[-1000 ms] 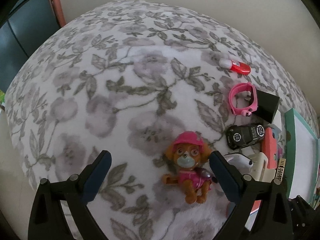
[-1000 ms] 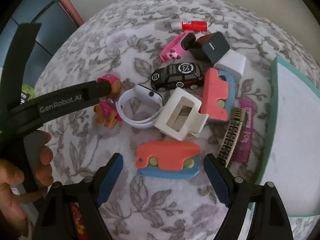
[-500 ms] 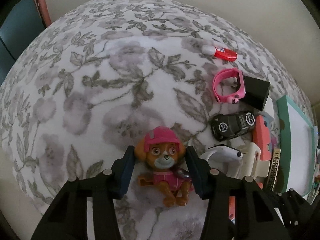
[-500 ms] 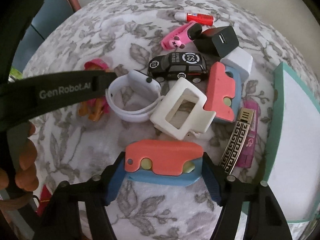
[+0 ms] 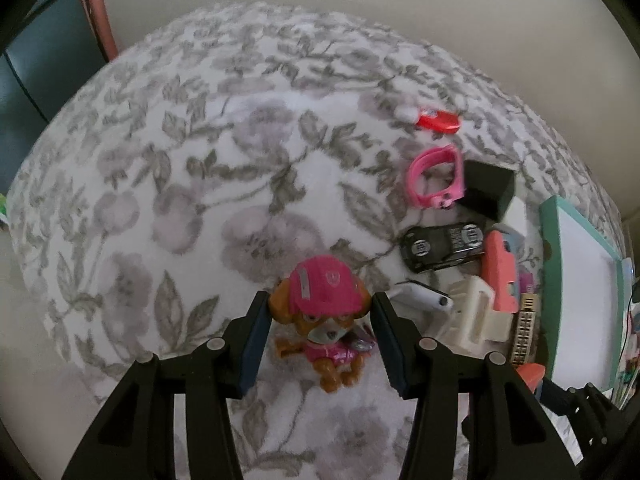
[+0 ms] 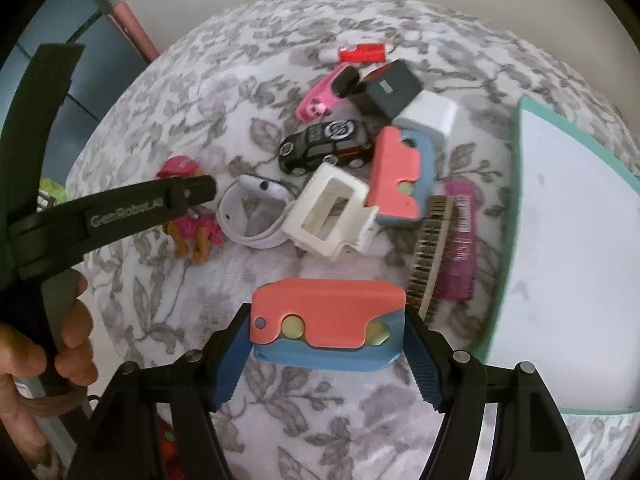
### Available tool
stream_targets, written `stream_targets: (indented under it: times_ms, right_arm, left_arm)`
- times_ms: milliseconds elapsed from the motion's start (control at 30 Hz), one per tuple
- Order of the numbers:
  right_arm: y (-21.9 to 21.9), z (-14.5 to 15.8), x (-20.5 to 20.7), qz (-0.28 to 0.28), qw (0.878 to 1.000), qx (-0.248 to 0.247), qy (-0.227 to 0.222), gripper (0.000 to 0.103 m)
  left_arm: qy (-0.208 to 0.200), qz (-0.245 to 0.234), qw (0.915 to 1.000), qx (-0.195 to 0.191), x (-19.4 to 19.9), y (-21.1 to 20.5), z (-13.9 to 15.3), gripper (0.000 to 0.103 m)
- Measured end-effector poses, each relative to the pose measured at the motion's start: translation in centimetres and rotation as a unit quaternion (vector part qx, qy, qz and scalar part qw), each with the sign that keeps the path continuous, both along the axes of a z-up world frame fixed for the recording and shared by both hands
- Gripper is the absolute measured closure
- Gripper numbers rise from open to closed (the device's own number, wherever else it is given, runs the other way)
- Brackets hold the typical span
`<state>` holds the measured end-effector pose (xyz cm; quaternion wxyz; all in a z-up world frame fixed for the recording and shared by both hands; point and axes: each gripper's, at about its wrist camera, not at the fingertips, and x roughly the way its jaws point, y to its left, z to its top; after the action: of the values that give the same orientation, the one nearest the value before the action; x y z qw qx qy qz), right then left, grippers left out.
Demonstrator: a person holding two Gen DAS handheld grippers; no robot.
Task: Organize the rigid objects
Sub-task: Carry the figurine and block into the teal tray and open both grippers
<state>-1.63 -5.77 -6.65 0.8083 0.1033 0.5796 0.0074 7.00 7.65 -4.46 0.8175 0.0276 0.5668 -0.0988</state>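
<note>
My left gripper (image 5: 318,320) is shut on a toy puppy with a pink cap (image 5: 322,306) and holds it over the flowered blanket; the puppy also shows in the right wrist view (image 6: 192,216). My right gripper (image 6: 326,344) is shut on a coral and blue block (image 6: 326,324), lifted just above the blanket. Beyond it lie a black toy car (image 6: 326,146), a white watch (image 6: 250,216), a white frame piece (image 6: 330,210), a second coral and blue block (image 6: 402,176), a pink watch (image 6: 324,94) and a red tube (image 6: 362,53).
A teal-rimmed white tray (image 6: 516,184) lies at the right. A black cube (image 6: 390,92), a white cube (image 6: 430,114), a patterned bar (image 6: 430,248) and a magenta tube (image 6: 460,240) lie beside the pile. The left gripper's arm (image 6: 112,216) crosses the left side.
Both grippers closed from open: the left onto the toy puppy, the right onto the coral and blue block. Both objects now sit higher in the jaws, lifted off the blanket.
</note>
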Motion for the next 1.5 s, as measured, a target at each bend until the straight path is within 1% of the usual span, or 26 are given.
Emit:
stream_targets:
  times_ms: [100, 167, 267, 367, 467, 600, 700, 833, 933, 1100, 1167, 1300, 1367, 1500]
  right_arm:
    - [-1.2, 0.9, -0.5, -0.019, 1.000, 0.012, -0.011, 0.029]
    - [-2.2, 1.7, -0.8, -0.034, 0.999, 0.018, -0.022, 0.029]
    - [-3.8, 2.9, -1.7, -0.050, 0.998, 0.004, -0.034, 0.029]
    - [-5.8, 4.0, -2.4, -0.076, 0.996, 0.004, -0.044, 0.029]
    - [-7.7, 4.6, -2.7, -0.108, 0.993, 0.018, -0.049, 0.029]
    - [-10.0, 5.0, -3.5, -0.151, 0.987, -0.006, -0.053, 0.029]
    - [-12.0, 4.9, -4.1, -0.183, 0.982, -0.029, -0.044, 0.029]
    - [-14.8, 4.3, -4.9, -0.228, 0.972, -0.050, -0.026, 0.029]
    - [-17.0, 3.7, -5.9, -0.261, 0.963, -0.064, -0.016, 0.029]
    - [-20.0, 3.1, -7.1, -0.303, 0.950, -0.078, -0.003, 0.029]
    - [-21.0, 2.9, -7.5, -0.317, 0.945, -0.081, 0.000, 0.029]
    - [-22.1, 2.5, -7.7, -0.331, 0.939, -0.091, 0.005, 0.029]
    - [-22.6, 2.1, -7.8, -0.337, 0.937, -0.091, 0.008, 0.029]
    - [-23.4, 1.2, -7.8, -0.346, 0.934, -0.088, 0.013, 0.029]
  left_arm:
    - [-0.020, -0.001, 0.9997, 0.012, -0.5, -0.8, 1.8, 0.051]
    - [-0.031, -0.004, 0.9995, 0.010, -0.8, -1.3, 2.9, 0.051]
    - [-0.048, -0.012, 0.9987, 0.008, -1.3, -2.5, 4.7, 0.051]
    - [-0.053, -0.020, 0.9984, -0.005, -1.6, -4.1, 5.9, 0.051]
    - [-0.061, -0.034, 0.9975, -0.012, -2.2, -6.2, 6.9, 0.051]
    - [-0.065, -0.070, 0.9951, -0.028, -3.3, -10.3, 7.6, 0.051]
    - [-0.058, -0.096, 0.9930, -0.036, -4.2, -13.3, 7.3, 0.051]
    - [-0.054, -0.134, 0.9889, -0.034, -5.3, -17.4, 6.3, 0.051]
    - [-0.051, -0.155, 0.9862, -0.028, -5.9, -19.8, 5.3, 0.051]
    - [-0.045, -0.184, 0.9814, -0.034, -6.4, -22.8, 3.5, 0.051]
    - [-0.038, -0.193, 0.9798, -0.037, -6.6, -23.7, 2.8, 0.051]
    - [-0.026, -0.201, 0.9785, -0.036, -6.4, -25.2, 1.5, 0.051]
    - [-0.034, -0.204, 0.9778, -0.036, -6.3, -25.7, 1.4, 0.051]
    - [-0.031, -0.207, 0.9768, -0.044, -5.7, -26.3, 1.3, 0.051]
